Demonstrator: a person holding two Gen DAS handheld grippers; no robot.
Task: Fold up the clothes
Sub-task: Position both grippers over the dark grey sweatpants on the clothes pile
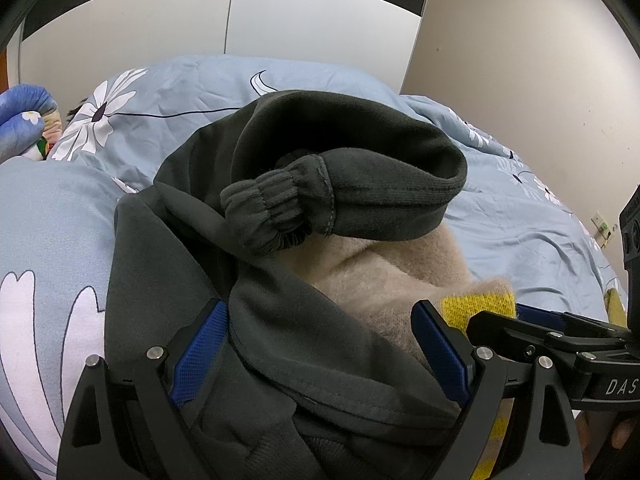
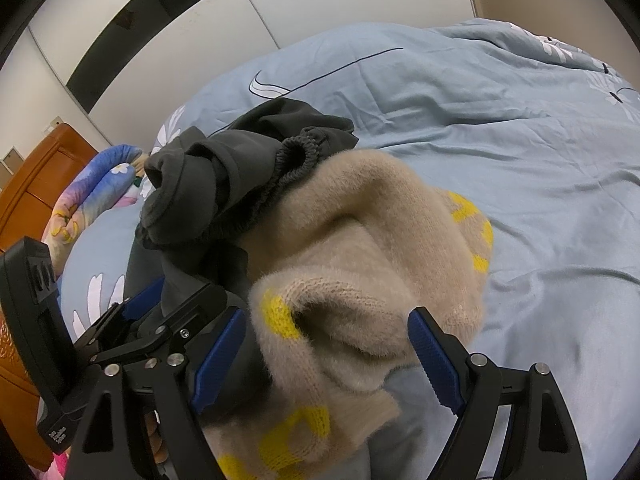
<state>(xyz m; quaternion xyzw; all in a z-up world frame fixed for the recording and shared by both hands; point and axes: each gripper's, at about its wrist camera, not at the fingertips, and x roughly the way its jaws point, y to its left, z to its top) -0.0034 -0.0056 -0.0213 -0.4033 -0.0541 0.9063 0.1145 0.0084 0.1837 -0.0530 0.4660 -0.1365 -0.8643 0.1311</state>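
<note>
**Two Grippers at a Pile of Clothes**

Sitting closest, the left gripper [image 1: 320,344] has its blue fingers spread wide, with the dark gray sweatshirt [image 1: 280,320] lying between them. The right gripper [image 2: 328,356] is spread wide too, around the fuzzy beige sweater [image 2: 360,264] with yellow marks. Both clothes are bunched together on the blue flowered bedcover [image 2: 500,140]. Past the bedcover stands a white wardrobe [image 1: 300,20].
</note>
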